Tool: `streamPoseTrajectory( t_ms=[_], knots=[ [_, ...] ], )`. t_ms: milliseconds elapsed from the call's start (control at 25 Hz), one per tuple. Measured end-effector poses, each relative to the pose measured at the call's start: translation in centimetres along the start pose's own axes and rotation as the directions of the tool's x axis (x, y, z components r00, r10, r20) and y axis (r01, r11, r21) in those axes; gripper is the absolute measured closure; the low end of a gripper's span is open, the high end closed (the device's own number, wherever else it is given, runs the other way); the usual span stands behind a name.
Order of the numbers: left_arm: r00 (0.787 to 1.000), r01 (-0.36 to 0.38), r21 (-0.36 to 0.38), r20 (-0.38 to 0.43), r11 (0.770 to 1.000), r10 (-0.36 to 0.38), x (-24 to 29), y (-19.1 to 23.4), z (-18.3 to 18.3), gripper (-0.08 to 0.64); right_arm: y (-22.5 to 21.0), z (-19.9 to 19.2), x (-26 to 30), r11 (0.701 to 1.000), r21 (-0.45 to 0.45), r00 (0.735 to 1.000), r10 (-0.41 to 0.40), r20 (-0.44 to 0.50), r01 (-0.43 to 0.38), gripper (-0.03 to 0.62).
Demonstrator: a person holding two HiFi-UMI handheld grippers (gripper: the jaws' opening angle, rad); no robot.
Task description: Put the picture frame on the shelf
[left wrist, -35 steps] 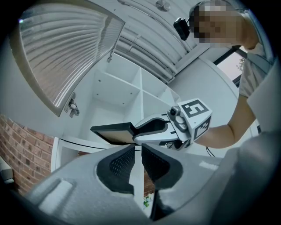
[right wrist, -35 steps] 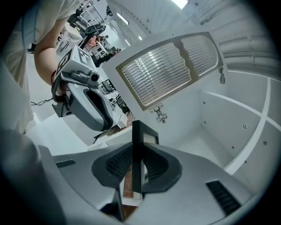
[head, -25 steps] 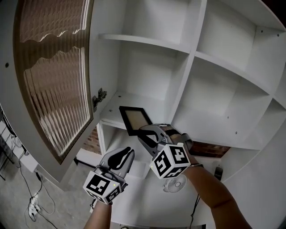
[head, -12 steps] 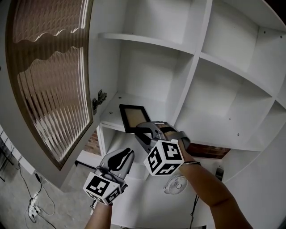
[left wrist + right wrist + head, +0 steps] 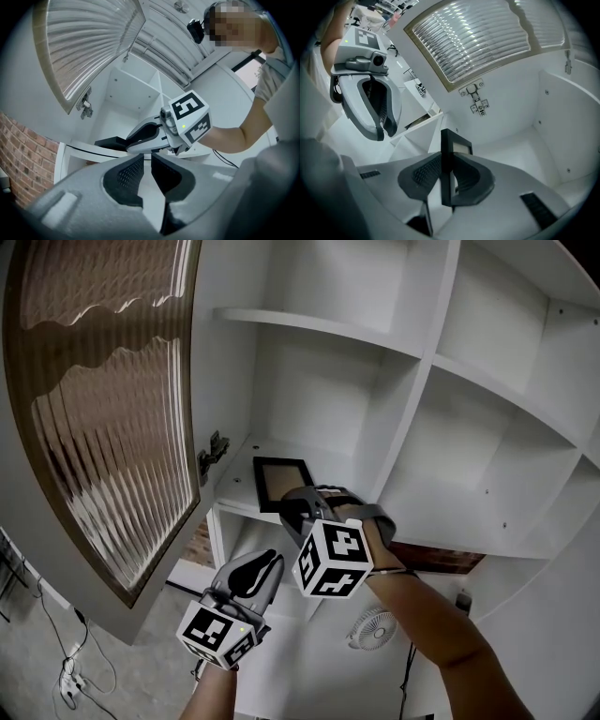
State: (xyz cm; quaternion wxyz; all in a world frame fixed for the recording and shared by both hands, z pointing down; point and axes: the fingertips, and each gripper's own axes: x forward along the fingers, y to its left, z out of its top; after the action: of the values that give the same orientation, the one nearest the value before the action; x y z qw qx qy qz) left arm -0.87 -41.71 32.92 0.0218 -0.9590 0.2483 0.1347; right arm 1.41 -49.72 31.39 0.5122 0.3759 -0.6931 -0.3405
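Frame first: a flat black rectangular picture frame point(image 5: 281, 479) with a pale tan panel inside its plain, square-cut border. It sits in the lower left compartment of a smooth white shelf unit point(image 5: 405, 418), over the left front corner of that compartment's board point(image 5: 236, 457) and near its front edge. I cannot tell whether its underside touches the board.

The right gripper point(image 5: 298, 510), a rounded grey plastic claw with black, finely dimpled pads, is clamped on the frame's near edge. In the right gripper view the frame point(image 5: 446, 150) stands edge-on and upright between the two pads of that gripper point(image 5: 446, 172), which press on either face. A white cube printed with black square markers point(image 5: 333, 559) rides on its back.

The left gripper point(image 5: 268, 562) hangs lower and nearer the person, below the shelf board and apart from the frame. In its own view the jaws of the left gripper point(image 5: 147, 161) stand only a thin slit apart, with nothing in it.

To the left an open cabinet door point(image 5: 103, 409) swings out, brown-framed and arched at the top, filled with rippled, ribbed glass. A small metal hinge point(image 5: 214, 448) is fixed to the compartment's left wall. Rough red brick point(image 5: 197, 538) shows below the board, and a small round white fan point(image 5: 375, 626) sits lower still.
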Motion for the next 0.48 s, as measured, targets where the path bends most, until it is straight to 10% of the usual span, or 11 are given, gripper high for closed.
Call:
streamPoseTrajectory(
  t_ms=[480],
  knots=[
    [1.000, 0.006, -0.010, 0.003, 1.000, -0.006, 0.01, 0.34, -0.16, 0.506, 0.79, -0.09, 0.33, 0.970, 0.186, 0.987, 0.160, 0.009, -0.159, 0.464]
  ],
)
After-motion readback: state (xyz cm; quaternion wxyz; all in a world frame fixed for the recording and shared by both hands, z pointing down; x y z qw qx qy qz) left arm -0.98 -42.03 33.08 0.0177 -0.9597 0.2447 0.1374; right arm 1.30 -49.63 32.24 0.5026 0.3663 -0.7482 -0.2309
